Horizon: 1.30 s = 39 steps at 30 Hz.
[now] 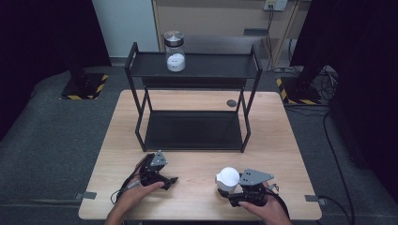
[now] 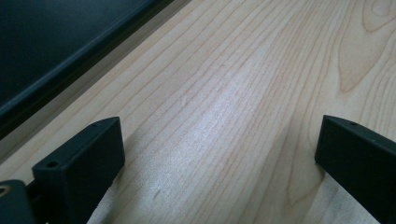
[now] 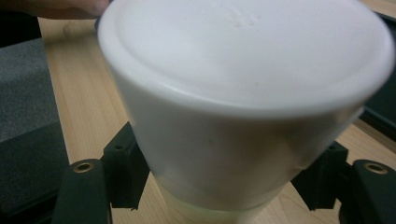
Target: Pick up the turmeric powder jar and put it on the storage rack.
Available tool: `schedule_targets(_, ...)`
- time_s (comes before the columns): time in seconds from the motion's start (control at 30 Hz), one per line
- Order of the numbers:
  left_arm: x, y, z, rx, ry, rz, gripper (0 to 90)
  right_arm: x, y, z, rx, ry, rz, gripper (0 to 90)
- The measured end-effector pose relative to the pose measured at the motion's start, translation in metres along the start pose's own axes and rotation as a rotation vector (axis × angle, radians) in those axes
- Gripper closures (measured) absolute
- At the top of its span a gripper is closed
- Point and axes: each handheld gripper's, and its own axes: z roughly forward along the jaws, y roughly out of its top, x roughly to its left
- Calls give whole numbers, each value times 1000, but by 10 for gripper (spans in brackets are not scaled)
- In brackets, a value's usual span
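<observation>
Right gripper [image 1: 233, 193], lower right, clamps a white-lidded jar [image 1: 227, 179]; left gripper [image 1: 170, 180], lower left, gapes wide, empty.

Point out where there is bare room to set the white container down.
The lower shelf of the black rack is bare. The upper shelf is free either side of the glass jar. The table is bare beside the rack and between the left gripper and the right gripper, which holds the white container. The front edge is crowded.
</observation>
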Motion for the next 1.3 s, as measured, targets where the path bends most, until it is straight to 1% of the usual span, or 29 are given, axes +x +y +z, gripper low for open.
schedule_targets(0.13, 0, 0, 0, 0, 0, 0, 0, -6, 3, -2, 5, 6, -10, 317)
schedule_targets(0.17, 0, 0, 0, 0, 0, 0, 1, -11, 5, -3, 12, 12, -17, 317)
schedule_targets(0.2, 0, 0, 0, 0, 1, 0, 1, -11, 5, -3, 12, 12, -17, 317)
schedule_targets(0.3, 0, 0, 0, 0, 1, 0, 1, -19, 9, -4, 14, 23, -25, 317)
schedule_targets(0.33, 0, 0, 0, 0, 1, 0, 0, -19, 9, -4, 14, 23, -25, 317)
schedule_targets(0.4, 0, 0, 0, 0, 1, -1, 0, -25, 11, -4, 13, 29, -25, 317)
schedule_targets(0.43, 0, 0, 0, 0, 2, -1, 0, -25, 11, -4, 13, 29, -25, 317)
schedule_targets(0.5, 0, 0, 0, 0, 2, -1, 0, -29, 13, -3, 14, 32, -26, 317)
schedule_targets(0.53, 0, 0, 0, 0, 2, -1, 0, -33, 16, -3, 17, 36, -29, 317)
schedule_targets(0.57, 0, 0, 0, 0, 2, -1, 0, -33, 16, -3, 17, 36, -29, 317)
schedule_targets(0.7, 0, 0, 0, 0, 2, -1, 0, -42, 20, -1, 18, 46, -29, 317)
schedule_targets(0.8, 0, 0, 0, 0, 2, -1, 0, -50, 25, 2, 19, 53, -30, 317)
schedule_targets(0.83, 0, 0, 0, 0, 2, -1, 0, -50, 25, 2, 19, 53, -30, 317)
schedule_targets(1.3, 0, 0, 0, 0, 1, -1, 0, -76, 40, 17, 38, 71, -31, 317)
